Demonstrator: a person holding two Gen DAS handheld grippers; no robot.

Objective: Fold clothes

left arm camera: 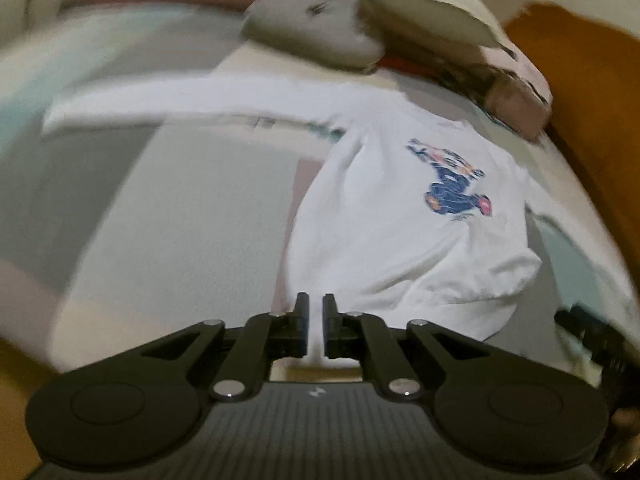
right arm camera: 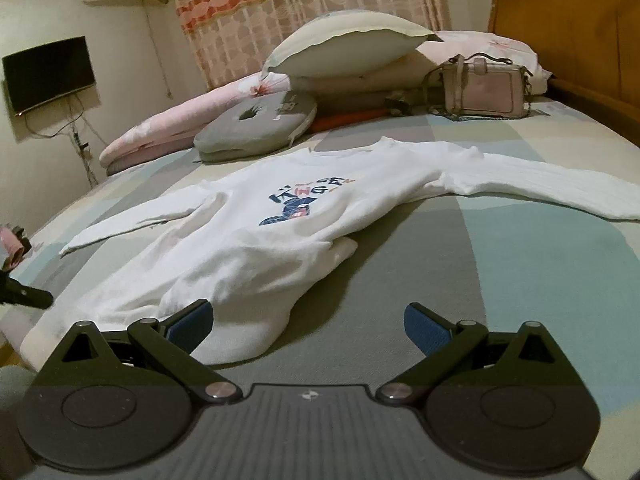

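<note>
Right now the white long-sleeved sweatshirt (right arm camera: 256,248) lies flat on the bed (right arm camera: 520,264), print up, its long axis running from the hem near both tools toward the pillows (right arm camera: 352,48), sleeves stretched to either side. The right hand-held gripper (right arm camera: 308,326) hovers just at the hem, its blue-padded jaws spread wide and empty. The left hand-held gripper (left arm camera: 316,330) hangs above the hem's other corner, jaws nearly together with a thin gap and no cloth between them. The knit looks soft, thick and lightly rumpled; either hem corner seems within easy reach.
</note>
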